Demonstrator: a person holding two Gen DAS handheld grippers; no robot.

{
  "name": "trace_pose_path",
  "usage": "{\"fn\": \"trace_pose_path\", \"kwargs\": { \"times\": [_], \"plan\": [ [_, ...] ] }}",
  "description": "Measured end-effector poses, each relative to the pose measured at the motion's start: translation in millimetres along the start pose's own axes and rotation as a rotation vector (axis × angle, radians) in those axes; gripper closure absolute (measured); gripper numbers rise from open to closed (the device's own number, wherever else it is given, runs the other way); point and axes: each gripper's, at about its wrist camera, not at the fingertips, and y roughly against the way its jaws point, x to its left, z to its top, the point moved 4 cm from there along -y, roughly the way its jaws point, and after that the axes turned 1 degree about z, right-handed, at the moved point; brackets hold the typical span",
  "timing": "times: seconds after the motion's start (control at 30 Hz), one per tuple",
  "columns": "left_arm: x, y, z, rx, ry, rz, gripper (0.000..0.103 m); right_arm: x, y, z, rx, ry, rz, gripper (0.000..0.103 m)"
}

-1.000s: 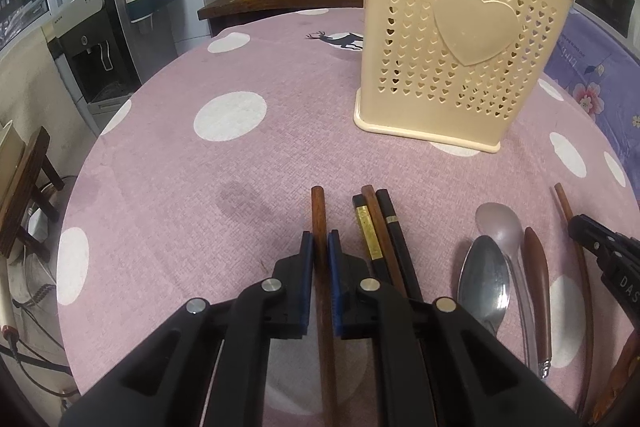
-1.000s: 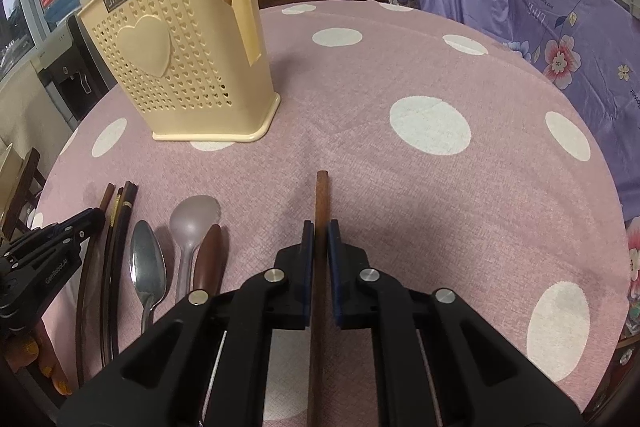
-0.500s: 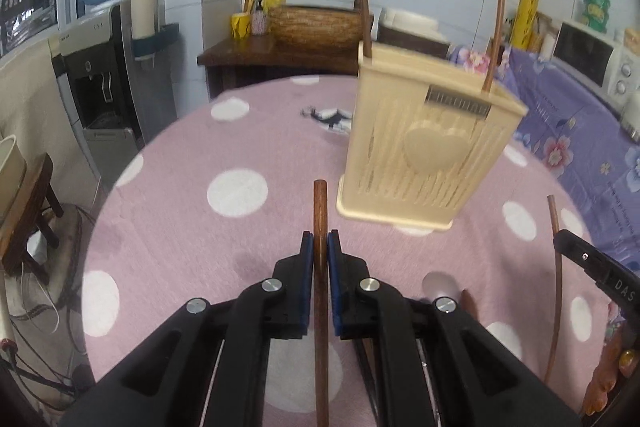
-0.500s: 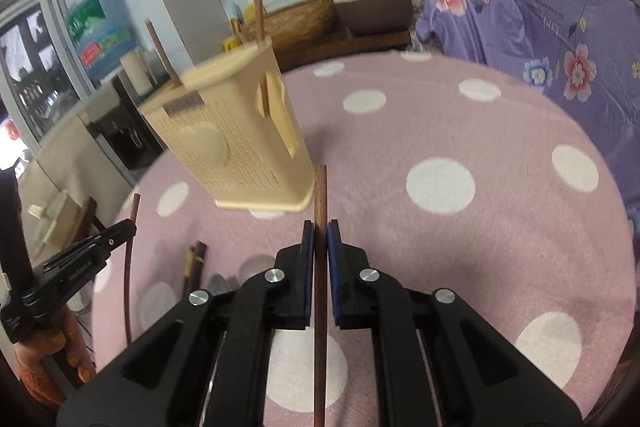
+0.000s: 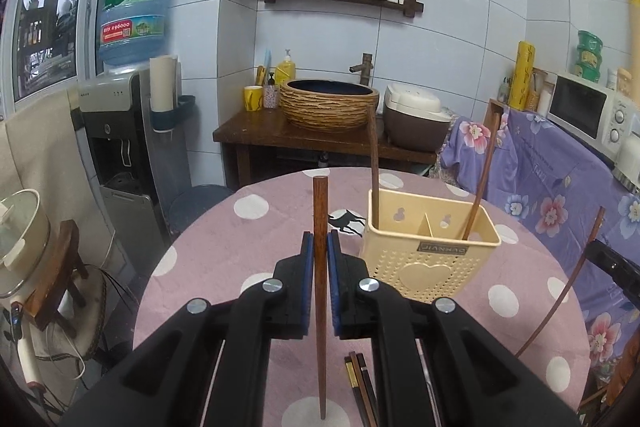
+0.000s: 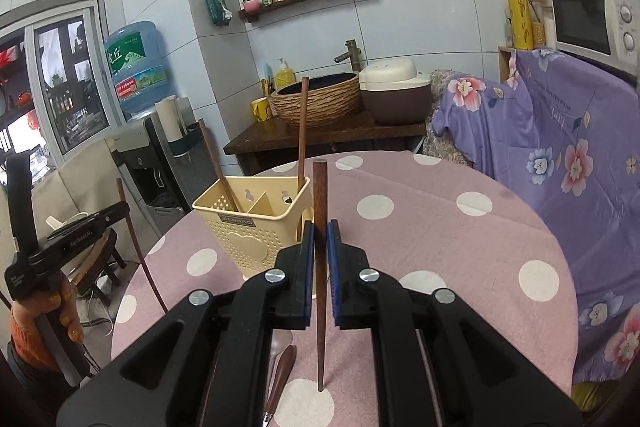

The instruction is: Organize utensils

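Both grippers have risen well clear of the tablecloth since a second ago, when each was pinning its chopstick flat against the pink spotted cloth; now I am holding both sticks up in the air. My left gripper (image 5: 319,259) is keeping its jaws clamped on a dark wooden chopstick (image 5: 319,267) that is standing nearly upright between the blue pads, its blunt end pointing up and its thin tip hanging above the near edge of the table (image 5: 224,235). My right gripper (image 6: 319,247) is doing the same with a second chopstick (image 6: 319,259) — jaws pressed together on it, thin tip pointing down over the table's near edge. The cream utensil holder (image 5: 430,259) is sitting toward the far middle of the table, just right of my left gripper's stick and just left of my right one's, with two chopsticks already leaning in it: one (image 5: 374,163) at its left corner and one (image 5: 480,183) at the right side. In the left wrist view a few dark chopsticks (image 5: 362,387) are lying on the cloth at the near edge. In the right wrist view a brown-handled spoon (image 6: 282,375) is lying at the near edge, partly hidden under the gripper body.
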Motion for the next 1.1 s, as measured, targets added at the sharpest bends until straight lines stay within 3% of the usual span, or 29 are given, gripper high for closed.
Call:
{"fn": "trace_pose_path", "kwargs": {
  "times": [0.4,0.6,0.9,1.0,1.1],
  "plan": [
    [-2,9,20,-0.04,-0.016,-0.003,0.095,16,-1,23,-0.008,0.063,-0.002,0.096],
    [-5,24,66,-0.078,-0.025,-0.042,0.095,31,12,68,-0.041,0.076,0.048,0.096],
    [-32,62,172,-0.22,0.025,-0.134,0.095,65,34,183,-0.219,0.069,0.055,0.096],
    [-51,51,185,-0.237,0.02,-0.13,0.095,74,21,193,-0.239,0.08,0.014,0.096],
    [-62,29,177,-0.223,0.022,-0.125,0.095,75,-3,183,-0.215,0.065,-0.001,0.096]
  ]
}}
